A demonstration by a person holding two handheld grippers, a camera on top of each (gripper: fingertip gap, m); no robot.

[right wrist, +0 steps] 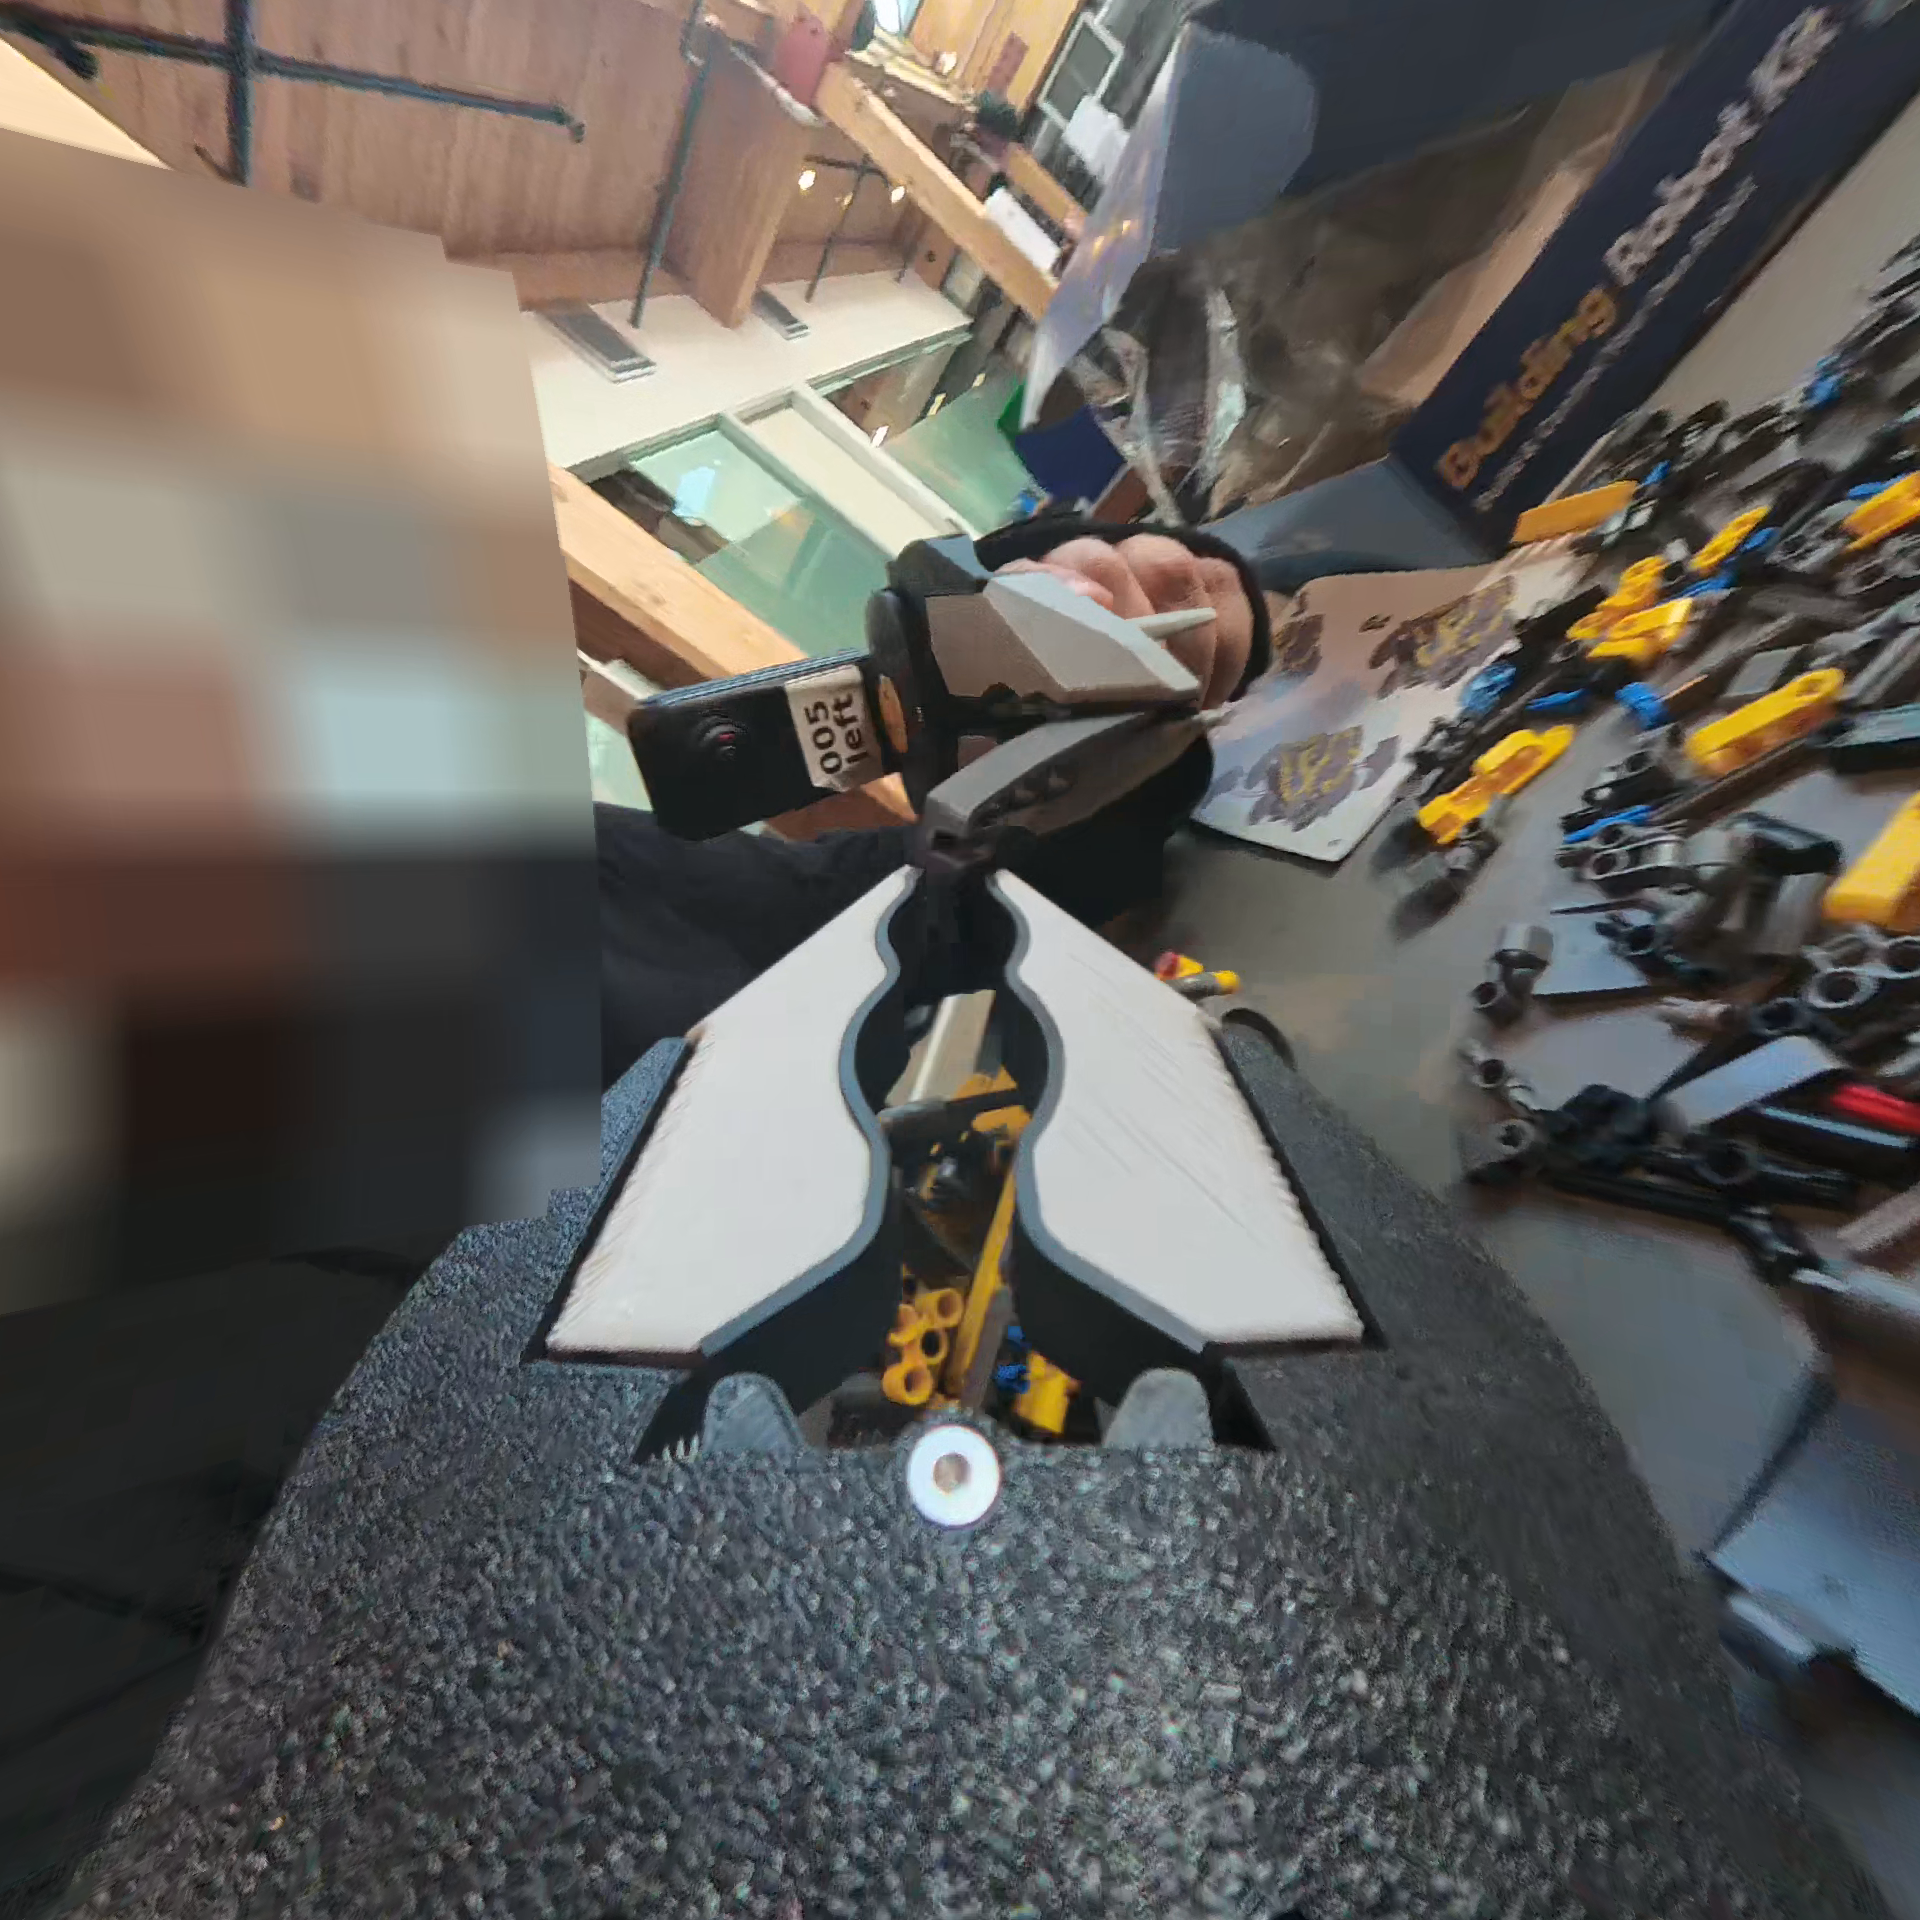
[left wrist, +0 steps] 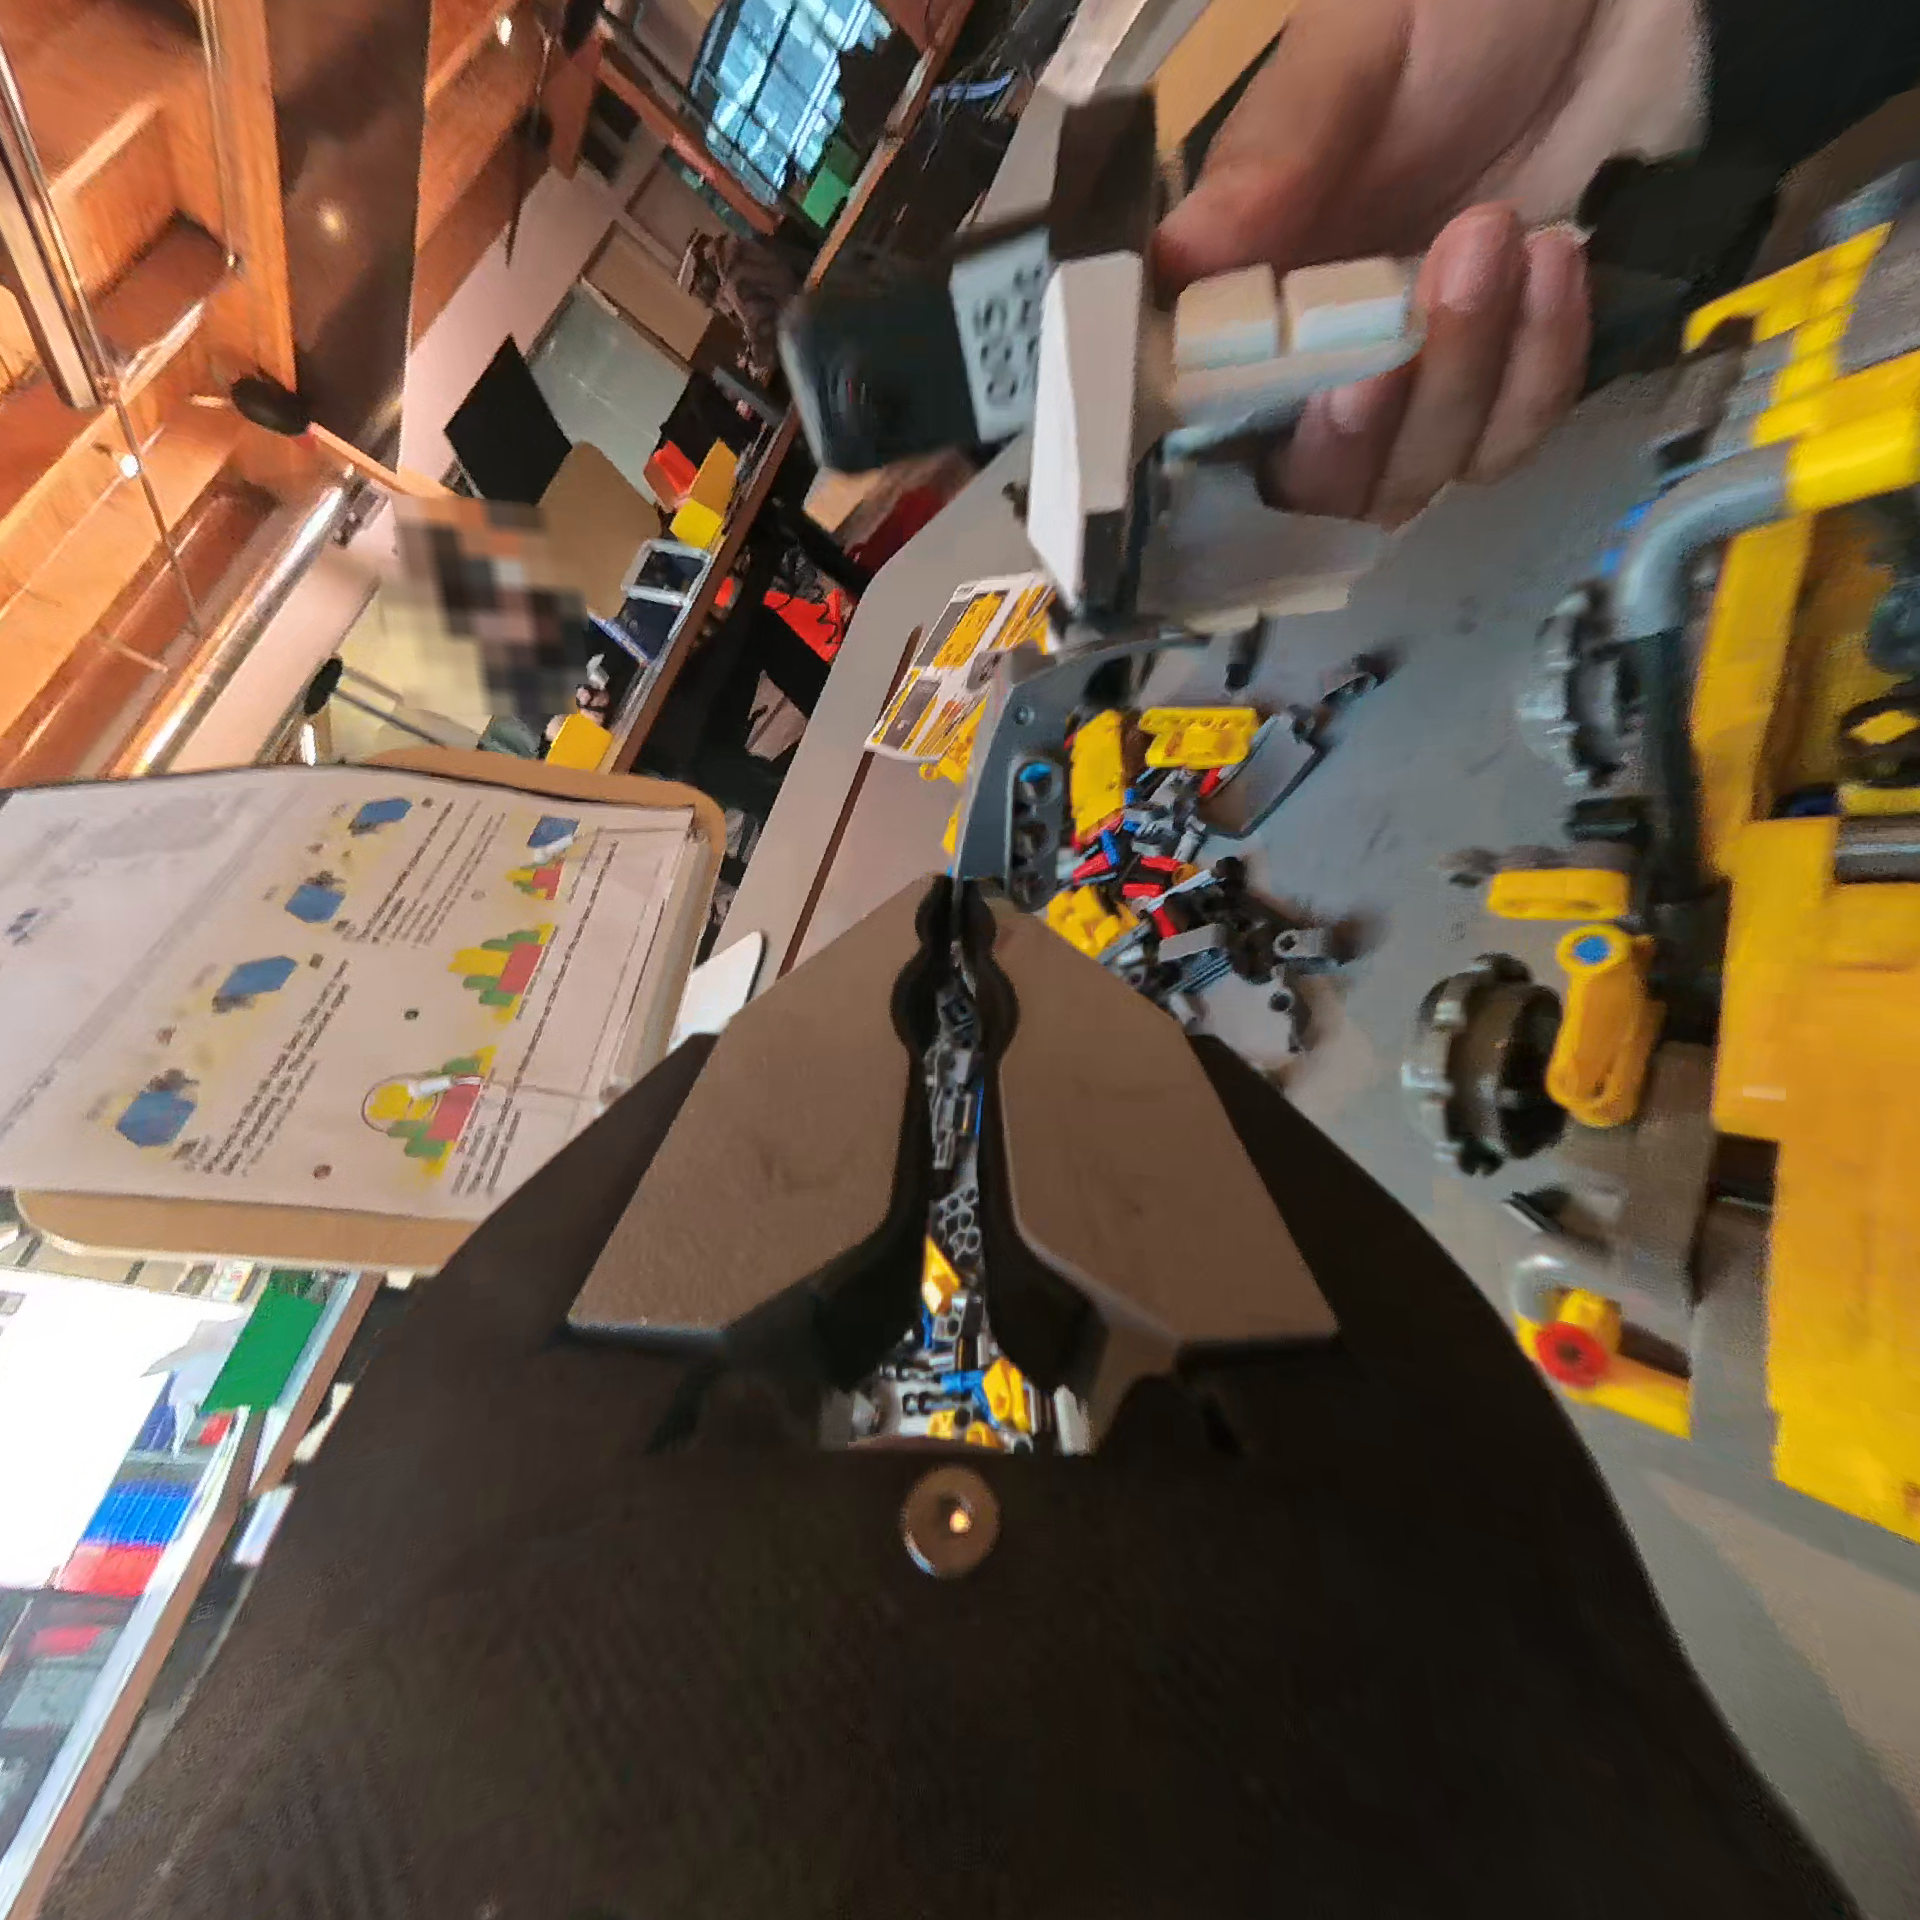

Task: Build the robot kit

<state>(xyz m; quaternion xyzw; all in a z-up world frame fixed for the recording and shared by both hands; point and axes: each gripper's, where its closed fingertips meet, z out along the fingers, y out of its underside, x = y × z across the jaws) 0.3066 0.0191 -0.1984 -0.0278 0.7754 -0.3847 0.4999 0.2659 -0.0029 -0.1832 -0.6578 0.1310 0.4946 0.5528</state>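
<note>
A dark grey curved panel piece [left wrist: 995, 774] with pin holes along one edge spans between both grippers above the table. My left gripper [left wrist: 953, 896] is shut, its tips pinching the panel's thin lower edge. In the right wrist view the panel [right wrist: 1049, 774] runs from the left gripper's closed tips [right wrist: 1195, 717] down to my right gripper [right wrist: 948, 881], whose fingertips close on the panel's dark end. A hand holds the right gripper [left wrist: 1091, 608] at the top of the left wrist view.
A pile of yellow, grey, red and blue pieces [left wrist: 1164, 831] lies beneath. A yellow model vehicle [left wrist: 1818, 883] and a grey wheel hub [left wrist: 1486, 1060] are at right. A clipboard with an instruction sheet [left wrist: 312, 987] is at left. A dark blue box [right wrist: 1662, 260] stands behind scattered pieces [right wrist: 1714, 935]. The grippers' ends are close to 5 cm from one another.
</note>
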